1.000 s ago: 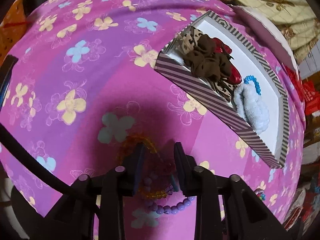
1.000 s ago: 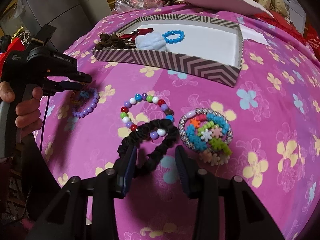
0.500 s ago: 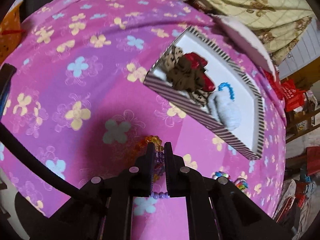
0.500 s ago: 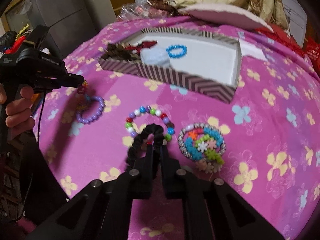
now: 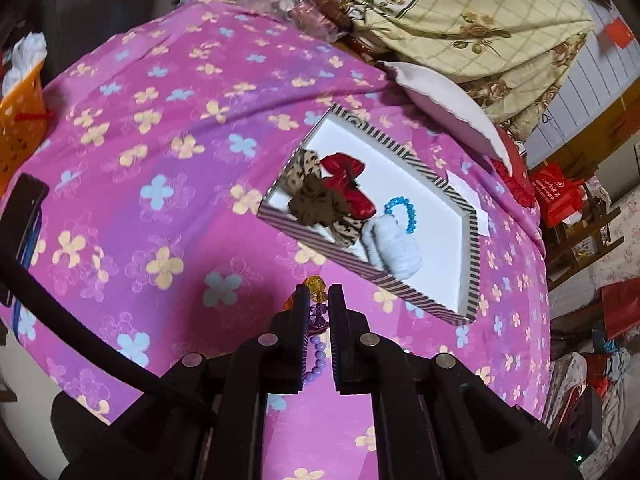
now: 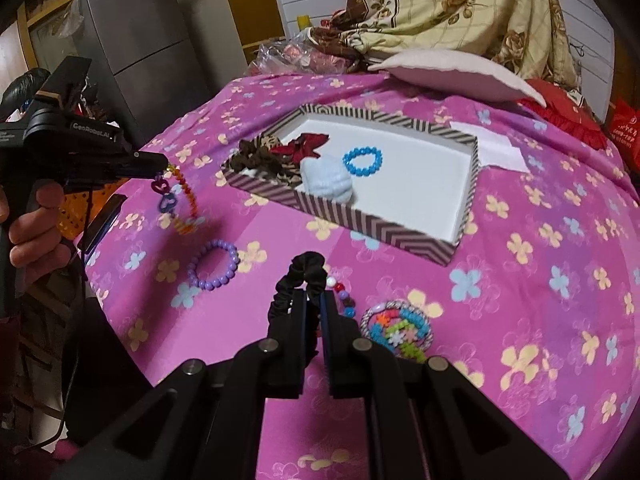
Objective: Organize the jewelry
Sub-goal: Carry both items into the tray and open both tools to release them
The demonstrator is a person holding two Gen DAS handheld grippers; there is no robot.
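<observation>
My left gripper is shut on an orange and purple bead bracelet and holds it above the pink flowered cloth; from the right wrist view the bracelet dangles from that gripper. My right gripper is shut on a black scrunchie, lifted off the cloth. The striped box holds brown and red scrunchies, a pale blue scrunchie and a blue bead bracelet; it lies ahead of the left gripper.
A lilac bead bracelet, a multicolour bead bracelet and a ring of plastic flower pieces lie on the cloth. A white pillow lies behind the box. A dark phone and an orange basket are at the left.
Both grippers closed from open, the left on the orange and purple bracelet and the right on the black scrunchie, and both have lifted their items off the cloth.
</observation>
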